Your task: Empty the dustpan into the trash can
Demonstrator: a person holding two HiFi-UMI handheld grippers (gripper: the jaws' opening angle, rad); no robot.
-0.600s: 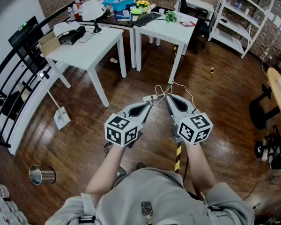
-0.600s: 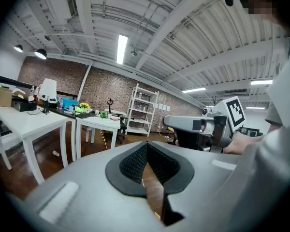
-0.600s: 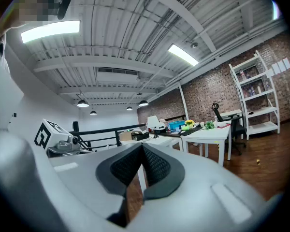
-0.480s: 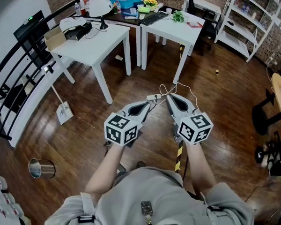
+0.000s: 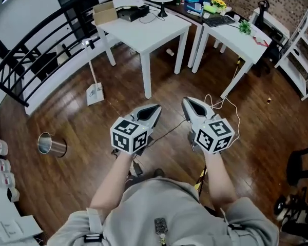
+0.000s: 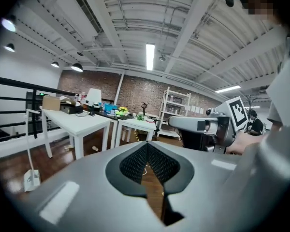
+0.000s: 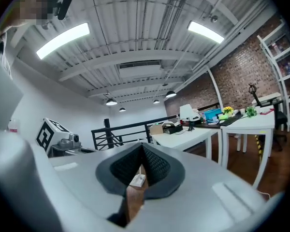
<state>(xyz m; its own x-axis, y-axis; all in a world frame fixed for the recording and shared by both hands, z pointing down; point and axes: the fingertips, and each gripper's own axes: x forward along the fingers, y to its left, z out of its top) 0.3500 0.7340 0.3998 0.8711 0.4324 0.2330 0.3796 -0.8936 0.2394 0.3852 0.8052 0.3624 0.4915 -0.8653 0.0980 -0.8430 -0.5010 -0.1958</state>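
Holding the left claw (image 5: pixel 155 108) and the right claw (image 5: pixel 187 101) side by side, near level, above a glossy dark plank floor (image 5: pixel 66 188). Smooth grey tapered shells, each backed by a cube (image 5: pixel 129 135) of black-and-white square markers.

Closed tip to tip on both sides, as seen along the black ribbed pads (image 6: pixel 134 163) in the left gripper view and the matching pads (image 7: pixel 157 166) in the right gripper view. Nothing pinched in either, only a wedge-shaped gap below the meeting tips.

Well apart from the dustpan (image 5: pixel 95 93): white, flat-bottomed, on a thin upright pole. Standing on the floor between the black metal railing (image 5: pixel 31 65) and the white, square-legged tabletop (image 5: pixel 149 32).

Well apart too from the trash can (image 5: pixel 51 145): a shiny metal cylinder on the floor far to the left, with its open mouth toward the picture's left edge.
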